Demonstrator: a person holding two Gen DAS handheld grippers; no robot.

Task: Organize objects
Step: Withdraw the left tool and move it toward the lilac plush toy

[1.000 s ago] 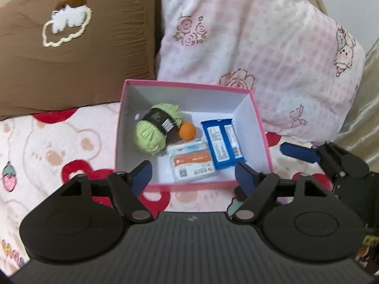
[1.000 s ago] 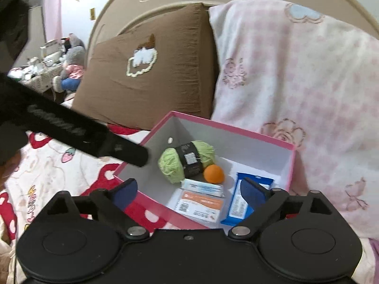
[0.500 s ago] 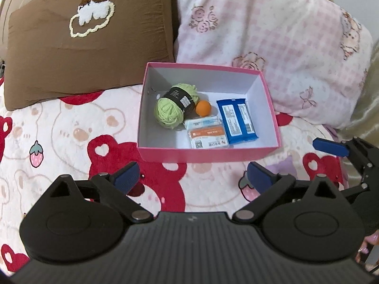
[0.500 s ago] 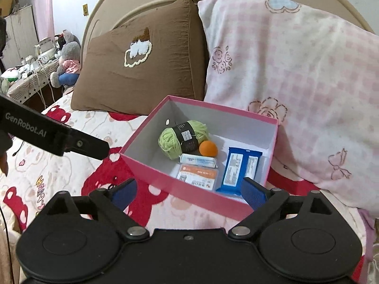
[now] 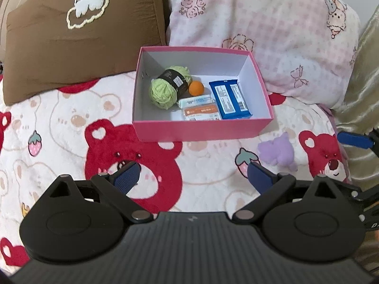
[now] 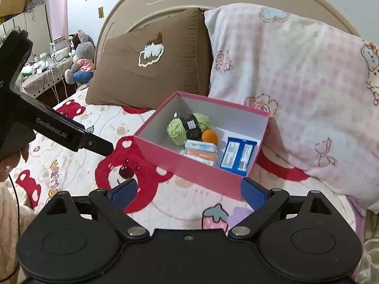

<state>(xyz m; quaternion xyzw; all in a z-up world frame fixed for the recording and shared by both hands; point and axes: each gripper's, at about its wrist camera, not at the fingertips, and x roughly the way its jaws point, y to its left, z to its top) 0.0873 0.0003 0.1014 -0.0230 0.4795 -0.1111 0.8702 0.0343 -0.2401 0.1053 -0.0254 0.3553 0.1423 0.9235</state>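
Pink box (image 5: 201, 131) on bed near pillows, long axis across left view, holding yarn (image 5: 169, 86), ball (image 5: 196, 88), packets, blue pack (image 5: 229, 99) lengthwise front-to-back, left gripper (image 5: 193, 177) angled down, just opened wide, empty, right gripper (image 6: 188, 190) wide, empty

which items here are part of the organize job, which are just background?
Job:
pink cardboard box
green yarn ball with black label
small orange ball
blue snack packet
two small tissue packs, blue and orange

Lying about:
brown pillow
pink checked pillow
bear-print blanket
grey plush toy
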